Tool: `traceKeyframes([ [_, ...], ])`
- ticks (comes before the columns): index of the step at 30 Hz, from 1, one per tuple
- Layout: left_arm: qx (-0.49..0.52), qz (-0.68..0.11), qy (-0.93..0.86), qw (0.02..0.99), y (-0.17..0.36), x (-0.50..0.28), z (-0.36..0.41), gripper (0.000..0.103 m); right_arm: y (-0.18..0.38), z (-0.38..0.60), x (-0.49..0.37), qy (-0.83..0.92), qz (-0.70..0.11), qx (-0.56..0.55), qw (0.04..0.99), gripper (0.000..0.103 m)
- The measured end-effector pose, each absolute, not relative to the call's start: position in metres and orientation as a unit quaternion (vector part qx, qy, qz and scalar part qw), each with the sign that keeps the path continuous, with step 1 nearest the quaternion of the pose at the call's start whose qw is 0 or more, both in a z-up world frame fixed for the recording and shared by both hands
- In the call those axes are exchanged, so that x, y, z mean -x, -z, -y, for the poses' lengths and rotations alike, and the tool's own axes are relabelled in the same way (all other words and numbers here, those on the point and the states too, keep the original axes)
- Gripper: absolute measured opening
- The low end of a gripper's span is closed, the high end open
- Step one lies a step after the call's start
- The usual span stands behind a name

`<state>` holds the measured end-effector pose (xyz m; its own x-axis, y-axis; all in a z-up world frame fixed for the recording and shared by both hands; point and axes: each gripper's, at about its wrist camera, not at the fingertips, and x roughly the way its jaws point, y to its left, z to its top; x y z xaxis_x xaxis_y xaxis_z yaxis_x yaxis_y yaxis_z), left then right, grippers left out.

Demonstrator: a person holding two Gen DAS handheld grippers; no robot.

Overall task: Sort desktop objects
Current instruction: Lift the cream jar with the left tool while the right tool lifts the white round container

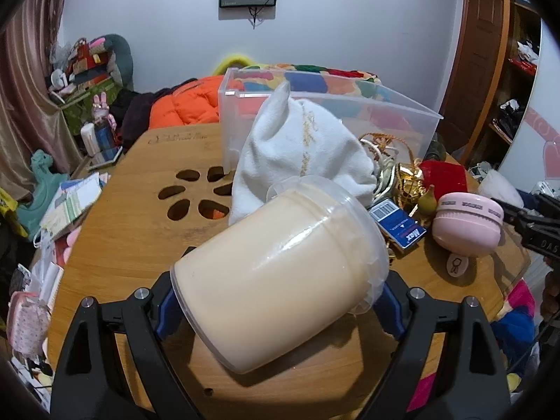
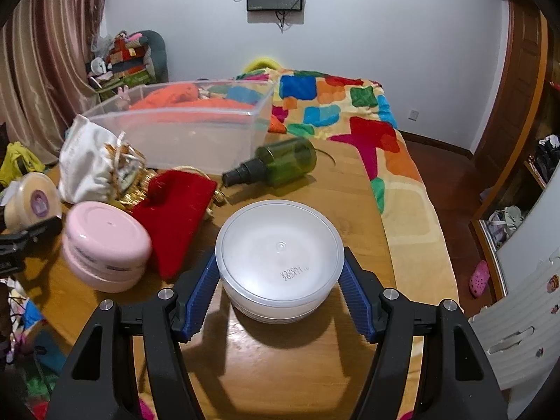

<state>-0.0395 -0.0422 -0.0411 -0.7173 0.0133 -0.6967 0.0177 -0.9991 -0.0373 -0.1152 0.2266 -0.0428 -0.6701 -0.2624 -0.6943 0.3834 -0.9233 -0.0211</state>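
Now the left gripper (image 1: 276, 297) pinches a big cream jar (image 1: 276, 276), tilted above the table (image 1: 140, 231). The right gripper (image 2: 280, 294) has its blue pads (image 2: 199, 301) on both sides of a white tub (image 2: 280, 262) on the table; I cannot tell if they press it. A pink case (image 2: 105, 245), red pouch (image 2: 178, 217), green bottle (image 2: 280, 164) and clear bin (image 2: 182, 129) sit behind.

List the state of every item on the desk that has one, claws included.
Left claw: shut on the cream jar.
Cream jar: lidded, tilted, gripped.
Right claw: shut on the white tub.
White tub: lid on, upright on the table.
Clear bin: open-topped; contents unclear.
Green spray bottle: lying on its side.
Pink case: closed, tilted.
White pouch: slumped against the bin.
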Motion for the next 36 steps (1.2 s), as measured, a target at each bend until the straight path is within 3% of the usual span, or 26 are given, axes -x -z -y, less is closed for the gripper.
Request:
traceKeyframes([
  [17, -0.349, -0.004, 0.937, 0.007, -0.015, 0.043, 0.048, 0.088, -0.019, -0.203, 0.103, 0.911, -0.094, -0.323, 0.241, 0.063],
  [36, -0.331, 0.018, 0.943, -0.008, -0.065, 0.121, 0.061, 0.088, -0.056, -0.169, 0.179, 0.899, -0.106, -0.323, 0.277, 0.063],
])
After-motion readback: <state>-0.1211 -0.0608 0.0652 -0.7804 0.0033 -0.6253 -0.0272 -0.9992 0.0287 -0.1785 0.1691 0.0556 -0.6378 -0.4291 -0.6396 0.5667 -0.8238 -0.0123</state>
